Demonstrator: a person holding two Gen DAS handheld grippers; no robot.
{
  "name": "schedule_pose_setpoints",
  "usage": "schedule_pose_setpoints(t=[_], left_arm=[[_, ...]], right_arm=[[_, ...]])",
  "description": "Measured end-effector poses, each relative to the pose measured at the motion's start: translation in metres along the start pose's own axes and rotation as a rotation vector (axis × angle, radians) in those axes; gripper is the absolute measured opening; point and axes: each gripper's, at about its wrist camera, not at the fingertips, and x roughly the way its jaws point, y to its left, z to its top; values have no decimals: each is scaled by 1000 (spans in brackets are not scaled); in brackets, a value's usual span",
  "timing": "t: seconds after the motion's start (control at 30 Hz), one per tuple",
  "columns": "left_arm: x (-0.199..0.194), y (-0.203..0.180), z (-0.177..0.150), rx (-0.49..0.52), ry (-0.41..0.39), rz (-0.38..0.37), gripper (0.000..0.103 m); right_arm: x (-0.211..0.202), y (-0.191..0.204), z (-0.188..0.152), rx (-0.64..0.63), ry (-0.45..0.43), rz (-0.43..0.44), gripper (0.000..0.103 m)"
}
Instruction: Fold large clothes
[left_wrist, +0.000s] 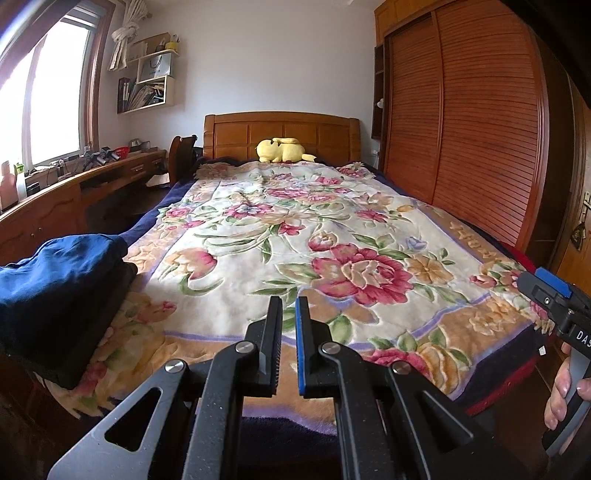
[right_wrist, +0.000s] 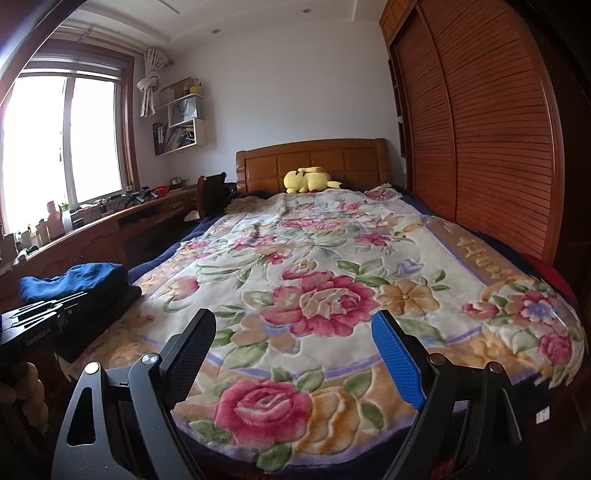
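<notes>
A folded stack of clothes, a blue garment (left_wrist: 62, 266) on top of dark ones, lies on the bed's left front corner; it shows in the right wrist view too (right_wrist: 74, 280). My left gripper (left_wrist: 289, 306) hovers over the blanket's front edge, to the right of the stack, shut with nothing between its pads. My right gripper (right_wrist: 295, 321) stands wide open over the front of the blanket, empty. A blue-padded finger (left_wrist: 550, 286) of the right gripper shows at the right edge of the left wrist view, with a hand (left_wrist: 565, 387) on its grip.
A floral blanket (left_wrist: 295, 229) covers the bed. A yellow plush toy (left_wrist: 282, 149) rests by the wooden headboard (left_wrist: 280, 133). A slatted wooden wardrobe (left_wrist: 461, 129) runs along the right, close to the bed. A cluttered desk (left_wrist: 74, 181) stands under the window on the left.
</notes>
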Motion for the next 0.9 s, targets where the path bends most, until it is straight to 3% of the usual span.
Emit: schedule_pose_setpoints(t=[0.9], left_arm=[[0, 2, -4, 2, -9, 7, 7]], right_arm=[[-2, -8, 1, -21, -1, 18, 87]])
